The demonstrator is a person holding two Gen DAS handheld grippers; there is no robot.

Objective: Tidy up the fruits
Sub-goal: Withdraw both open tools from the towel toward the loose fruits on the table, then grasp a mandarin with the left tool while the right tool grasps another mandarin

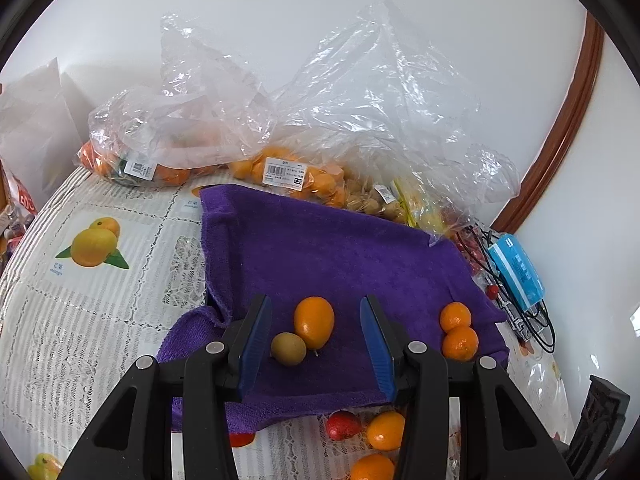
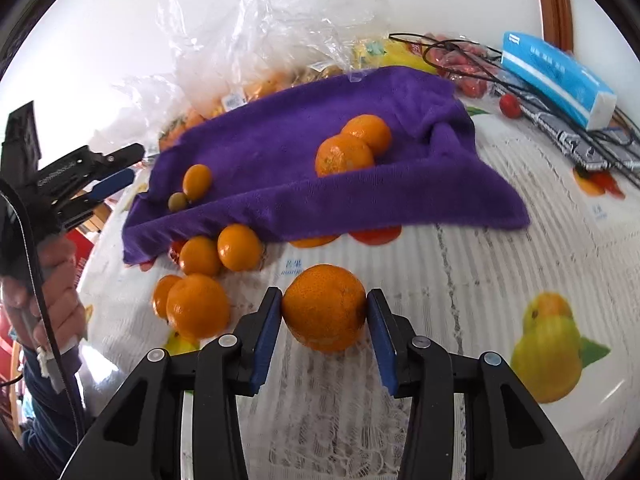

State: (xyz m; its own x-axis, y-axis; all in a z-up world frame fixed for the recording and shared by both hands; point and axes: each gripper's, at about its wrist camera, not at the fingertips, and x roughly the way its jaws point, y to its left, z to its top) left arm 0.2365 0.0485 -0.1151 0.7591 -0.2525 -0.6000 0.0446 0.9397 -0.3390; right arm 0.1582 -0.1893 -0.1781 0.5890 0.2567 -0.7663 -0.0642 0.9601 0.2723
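Orange (image 2: 324, 307) in right tongs (image 2: 325, 312), "mango" print (image 1: 56, 273)

We see a purple towel (image 1: 320, 248) of matt, fuzzy terry cloth lying on a lace-patterned tablecloth (image 2: 500, 248) with printed fruit pictures. The mandarin (image 2: 325, 307) has dimpled, faintly shiny peel; the kumquat (image 1: 314, 321) looks smoother and glossier, and the small greenish fruit (image 1: 288, 348) dull. The clear plastic bags (image 1: 360, 92) are thin, crinkled and glossy, with paper labels. We make out matt black plastic gripper arms, silvery metal pins and ribbed blue pads (image 2: 266, 336). The curved wooden trim (image 1: 560, 120) is polished.
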